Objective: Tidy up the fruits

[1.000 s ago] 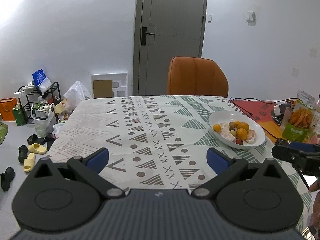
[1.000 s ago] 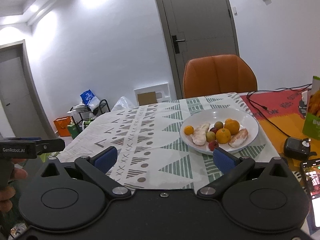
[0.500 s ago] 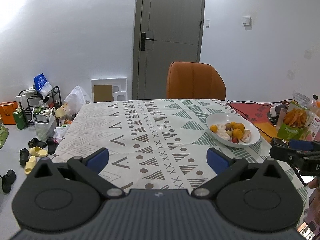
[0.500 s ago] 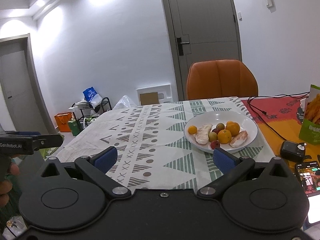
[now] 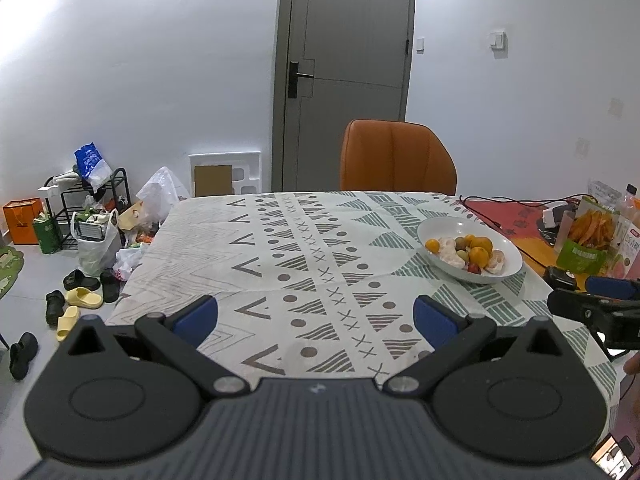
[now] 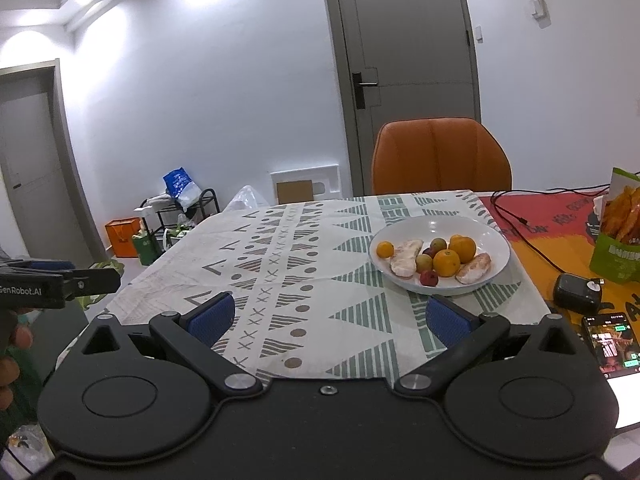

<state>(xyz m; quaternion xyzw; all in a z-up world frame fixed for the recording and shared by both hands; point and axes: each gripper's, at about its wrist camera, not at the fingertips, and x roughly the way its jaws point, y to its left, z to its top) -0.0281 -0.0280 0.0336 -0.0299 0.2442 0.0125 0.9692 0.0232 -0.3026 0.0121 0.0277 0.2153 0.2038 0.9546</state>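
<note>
While both the left tool and the right tool hang wide open and empty above the tabletop, all the fruits already lie in the bowl, so little sorting seems left.

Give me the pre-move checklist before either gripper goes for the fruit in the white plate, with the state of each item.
1. Left gripper open and holding nothing: ok.
2. Right gripper open and holding nothing: ok.
3. All fruit inside the white plate, none loose on the patterned cloth: ok.
4. Path over the cloth from the right gripper to the plate free of objects: ok.
5. Black cable, charger and phone lie to the plate's right, off the direct path: ok.
6. Where the fruit should end up; no second container in view: cannot tell.
</note>
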